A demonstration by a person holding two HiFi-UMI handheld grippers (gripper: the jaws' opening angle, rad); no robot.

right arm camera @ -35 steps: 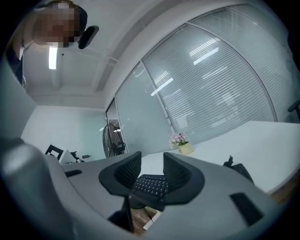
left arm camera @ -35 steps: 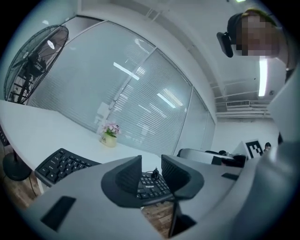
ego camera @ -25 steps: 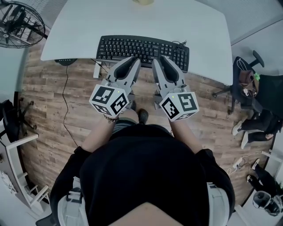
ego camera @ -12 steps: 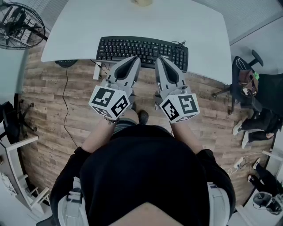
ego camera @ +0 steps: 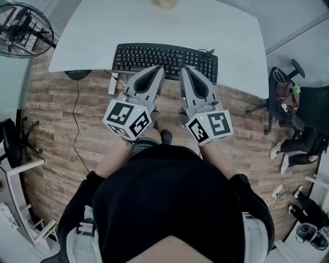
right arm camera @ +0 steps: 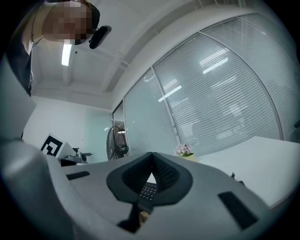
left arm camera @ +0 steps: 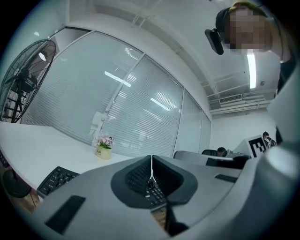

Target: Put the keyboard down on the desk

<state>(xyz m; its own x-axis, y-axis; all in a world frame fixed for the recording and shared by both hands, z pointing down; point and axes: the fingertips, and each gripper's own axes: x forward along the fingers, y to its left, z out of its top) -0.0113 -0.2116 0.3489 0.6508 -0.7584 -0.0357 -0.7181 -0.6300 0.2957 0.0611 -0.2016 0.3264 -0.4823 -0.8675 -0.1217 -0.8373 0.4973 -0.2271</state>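
Note:
The black keyboard (ego camera: 164, 55) lies flat on the white desk (ego camera: 154, 23), close to its front edge. My left gripper (ego camera: 158, 69) and right gripper (ego camera: 185, 69) point at the keyboard's near edge, side by side and a little above it. In the left gripper view the left gripper (left arm camera: 151, 165) has its tips pressed together with nothing between them, and keys of the keyboard (left arm camera: 56, 178) show beyond. The right gripper (right arm camera: 152, 157) is likewise shut and empty, with a patch of keyboard (right arm camera: 148, 191) seen through the hollow of its jaws.
A small flower pot (ego camera: 165, 2) stands at the desk's far edge. A floor fan (ego camera: 23, 30) is at the far left and an office chair (ego camera: 288, 97) at the right. A cable (ego camera: 77, 118) runs over the wooden floor under the desk.
Hardly anything: the keyboard stays in place on the desk and both grippers keep their spots at its near edge, the right one edging slightly to the right.

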